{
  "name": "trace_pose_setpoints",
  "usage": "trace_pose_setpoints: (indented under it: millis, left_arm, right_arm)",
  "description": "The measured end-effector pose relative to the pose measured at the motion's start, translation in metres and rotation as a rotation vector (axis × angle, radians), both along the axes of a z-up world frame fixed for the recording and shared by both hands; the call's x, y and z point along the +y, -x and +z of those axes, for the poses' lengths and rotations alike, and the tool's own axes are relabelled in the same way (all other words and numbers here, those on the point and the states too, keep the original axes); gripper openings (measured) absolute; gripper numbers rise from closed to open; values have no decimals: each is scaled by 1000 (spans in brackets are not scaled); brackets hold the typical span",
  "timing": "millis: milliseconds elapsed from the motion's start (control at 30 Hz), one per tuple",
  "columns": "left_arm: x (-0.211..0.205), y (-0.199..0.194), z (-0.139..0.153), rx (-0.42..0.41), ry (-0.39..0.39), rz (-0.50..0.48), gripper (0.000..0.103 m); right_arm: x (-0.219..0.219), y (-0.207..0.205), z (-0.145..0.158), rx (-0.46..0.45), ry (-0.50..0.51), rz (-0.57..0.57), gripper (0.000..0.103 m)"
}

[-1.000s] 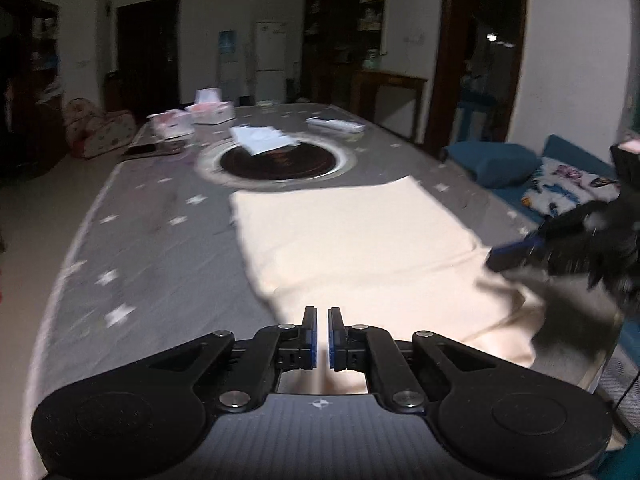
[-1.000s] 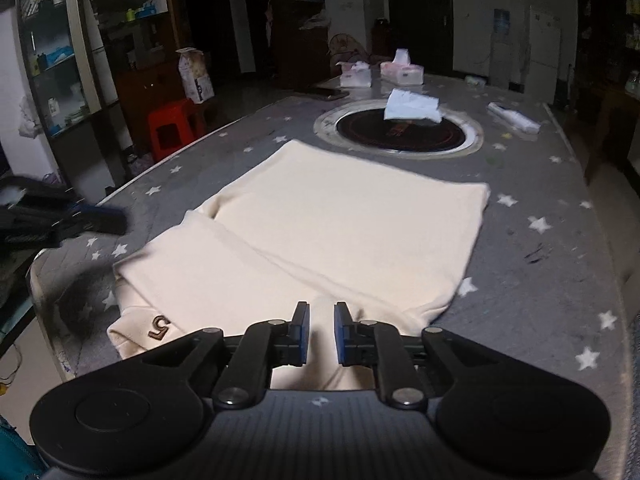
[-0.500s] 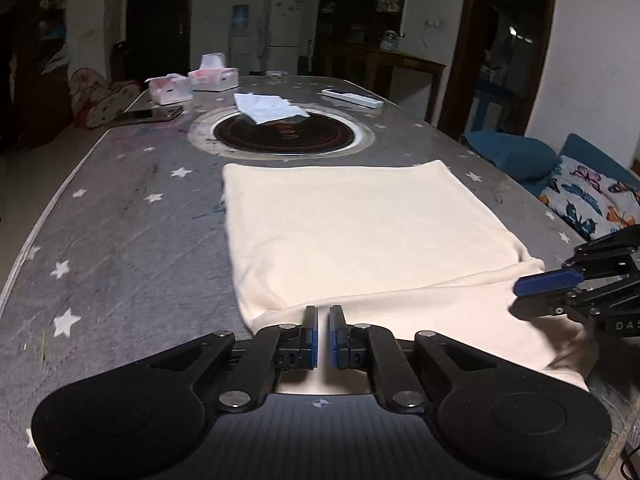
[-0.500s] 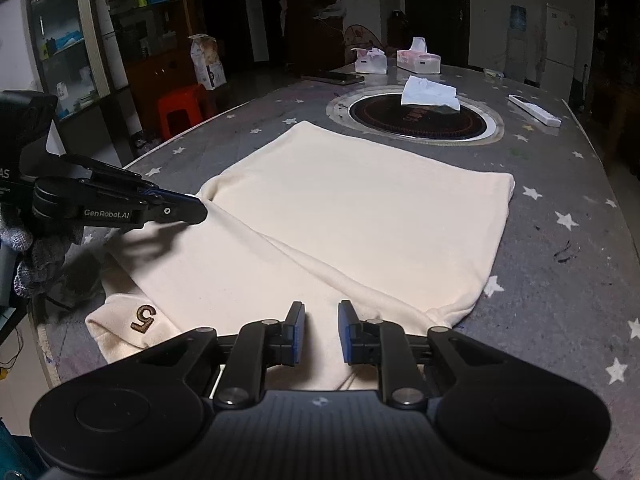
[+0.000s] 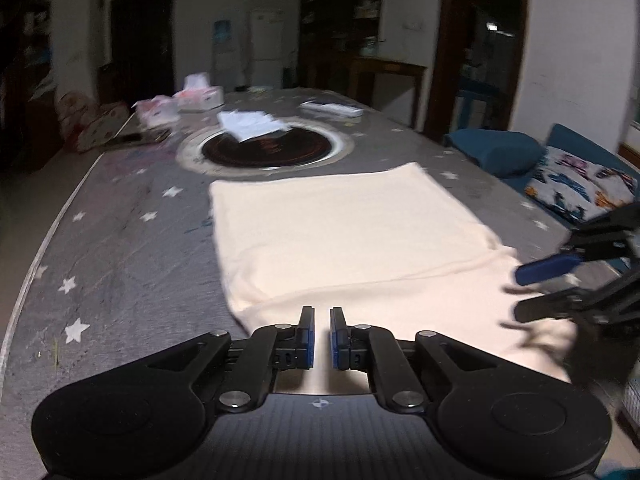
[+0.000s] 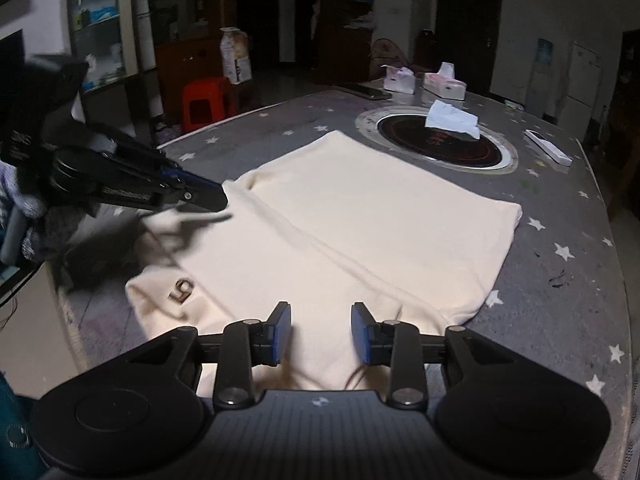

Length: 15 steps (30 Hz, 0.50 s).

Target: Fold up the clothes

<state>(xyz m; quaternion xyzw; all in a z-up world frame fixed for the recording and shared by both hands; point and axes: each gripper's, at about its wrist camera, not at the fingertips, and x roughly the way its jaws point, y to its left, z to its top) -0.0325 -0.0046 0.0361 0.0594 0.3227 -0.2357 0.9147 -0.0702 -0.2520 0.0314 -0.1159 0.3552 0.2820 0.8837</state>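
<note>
Since half a second ago the right gripper (image 6: 320, 334) has spread wide; left gripper (image 5: 322, 338) nearly closed, apparently empty. Snagging one layer would skew the cream garment (image 6: 360, 216).

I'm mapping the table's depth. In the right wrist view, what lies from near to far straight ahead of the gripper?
Right gripper → cream garment → round black hob with a white tissue on it → tissue boxes.

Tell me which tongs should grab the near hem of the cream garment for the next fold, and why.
Probably the right tongs: their jaws stand open directly over the near edge of the cream folded garment. The left tongs hover over the same edge but with only a narrow gap, so they would have to open first.
</note>
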Motion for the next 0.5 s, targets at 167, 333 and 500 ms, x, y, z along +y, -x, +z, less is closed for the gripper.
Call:
trace_pose_setpoints:
  millis: [167, 333, 500]
  left_arm:
    - [-11, 25, -5, 0, -41, -71, 10]
    - [3, 44, -1, -30, -96, -77, 14]
    - [6, 70, -4, -84, -198, -168, 25]
  right_arm:
    - [1, 8, -8, -3, 29, 6, 33]
    - [-2, 23, 2, -37, 63, 36, 35]
    - [-2, 41, 4, -59, 139, 89, 43]
